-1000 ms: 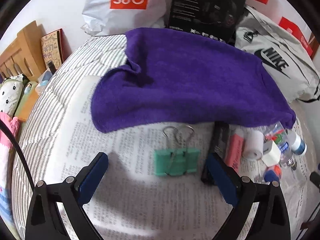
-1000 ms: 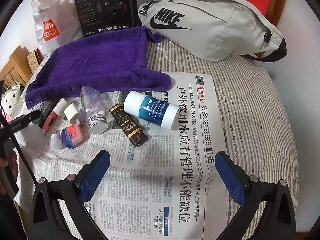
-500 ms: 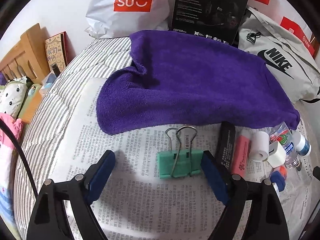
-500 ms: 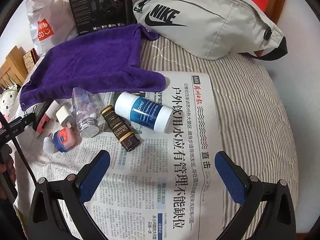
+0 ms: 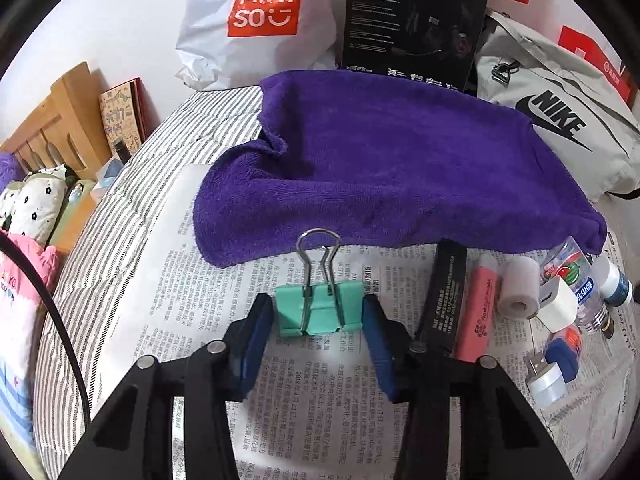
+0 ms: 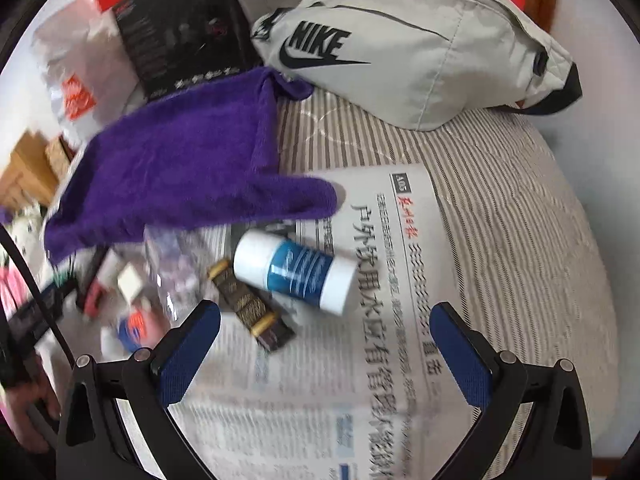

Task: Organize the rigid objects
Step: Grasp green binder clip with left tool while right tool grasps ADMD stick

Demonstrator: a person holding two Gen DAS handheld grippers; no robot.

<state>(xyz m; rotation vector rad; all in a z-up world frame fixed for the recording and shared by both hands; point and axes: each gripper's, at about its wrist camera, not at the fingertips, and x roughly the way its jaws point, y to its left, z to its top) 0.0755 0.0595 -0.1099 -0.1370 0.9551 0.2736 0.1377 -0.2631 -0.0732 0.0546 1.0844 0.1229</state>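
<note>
A: Left gripper (image 5: 319, 322)?
B: Blue pads pressed to both sides of the green binder clip (image 5: 320, 309), which lies on the newspaper (image 5: 200, 320) just before the purple towel (image 5: 392, 172), wire handles toward it.
A: Right gripper (image 6: 326, 344)?
B: Fingers spread wide, nothing between; white-and-blue bottle (image 6: 295, 271) and brown tube (image 6: 250, 307) lie just ahead.

Even daylight; right view seemingly motion-blurred.

Left claw (image 5: 319, 316): narrowed from wide open, pads now against green binder clip (image 5: 319, 310); right claw (image 6: 325, 344): advanced toward blue-labelled white bottle (image 6: 295, 271)
</note>
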